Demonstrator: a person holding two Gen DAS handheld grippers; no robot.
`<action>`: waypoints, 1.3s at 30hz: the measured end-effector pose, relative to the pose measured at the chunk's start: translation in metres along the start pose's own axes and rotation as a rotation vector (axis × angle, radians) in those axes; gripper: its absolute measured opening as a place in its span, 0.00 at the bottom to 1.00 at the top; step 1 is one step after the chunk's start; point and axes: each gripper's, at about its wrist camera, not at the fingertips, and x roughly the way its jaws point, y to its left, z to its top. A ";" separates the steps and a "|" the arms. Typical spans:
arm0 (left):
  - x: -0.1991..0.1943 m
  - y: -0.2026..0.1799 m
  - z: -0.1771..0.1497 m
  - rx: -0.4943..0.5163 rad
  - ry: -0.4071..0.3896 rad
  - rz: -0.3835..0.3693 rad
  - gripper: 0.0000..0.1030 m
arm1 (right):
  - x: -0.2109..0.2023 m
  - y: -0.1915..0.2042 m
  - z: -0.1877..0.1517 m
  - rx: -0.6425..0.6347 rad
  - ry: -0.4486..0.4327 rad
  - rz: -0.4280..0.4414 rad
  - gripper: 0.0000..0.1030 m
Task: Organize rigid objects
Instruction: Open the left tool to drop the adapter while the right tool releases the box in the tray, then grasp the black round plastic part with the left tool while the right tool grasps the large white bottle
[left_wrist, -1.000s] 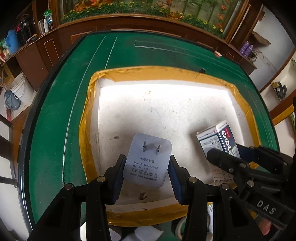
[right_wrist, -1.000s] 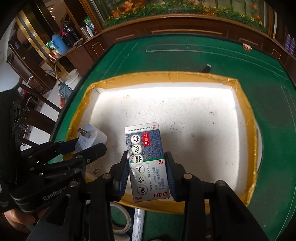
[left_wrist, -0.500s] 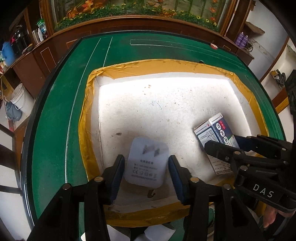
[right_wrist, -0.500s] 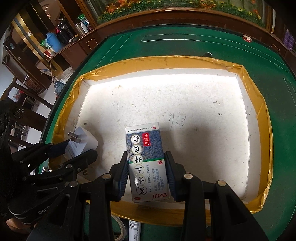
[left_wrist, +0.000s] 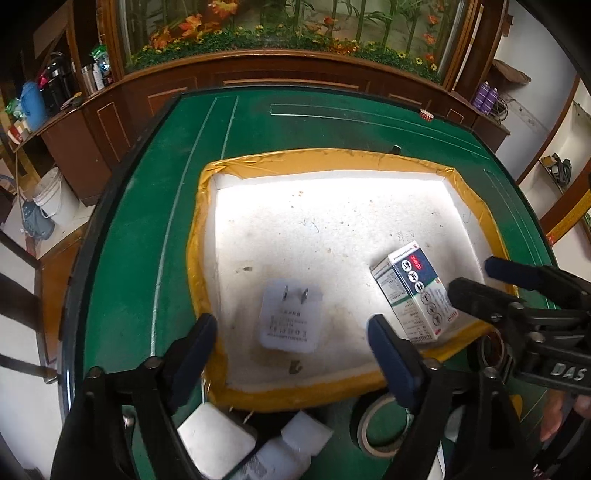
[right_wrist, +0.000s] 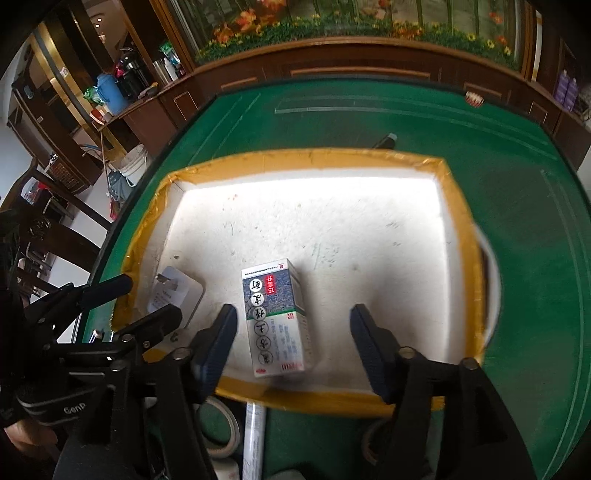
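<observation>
My left gripper (left_wrist: 291, 354) has its jaws opening, the blue pads standing wide and clear of the white plug adapter (left_wrist: 290, 319), which lies flat between and slightly ahead of them with its two prongs pointing up. Neither pad touches the adapter. My right gripper (right_wrist: 291, 343) also has its jaws opening; the medicine box (right_wrist: 275, 317) lies on its back between the pads, nearer the left pad than the right, with a visible gap on both sides. Both objects rest on the white floor of a shallow tray (left_wrist: 280, 397) whose rim is wrapped in yellow tape: the adapter near the tray's near-left corner, the box toward the near edge on the right, the two well apart. In the left wrist view, my right gripper's fingers reach over the near end of the box; in the right wrist view, my left gripper's fingers flank the adapter. The tray sits on a green table (left_wrist: 122, 280). Just beyond the tray's near rim, on the table, lie a roll of tape (left_wrist: 380, 424) and several white items, too blurred to identify.
</observation>
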 end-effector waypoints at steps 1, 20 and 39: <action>-0.003 0.000 -0.002 -0.004 -0.007 0.005 0.90 | -0.005 -0.001 -0.002 -0.003 -0.007 0.000 0.77; -0.072 0.018 -0.101 -0.162 -0.017 0.004 0.94 | -0.064 -0.013 -0.096 -0.069 0.045 0.038 0.98; -0.072 0.006 -0.151 -0.156 0.041 0.040 0.94 | -0.070 -0.019 -0.140 -0.124 0.094 0.048 0.70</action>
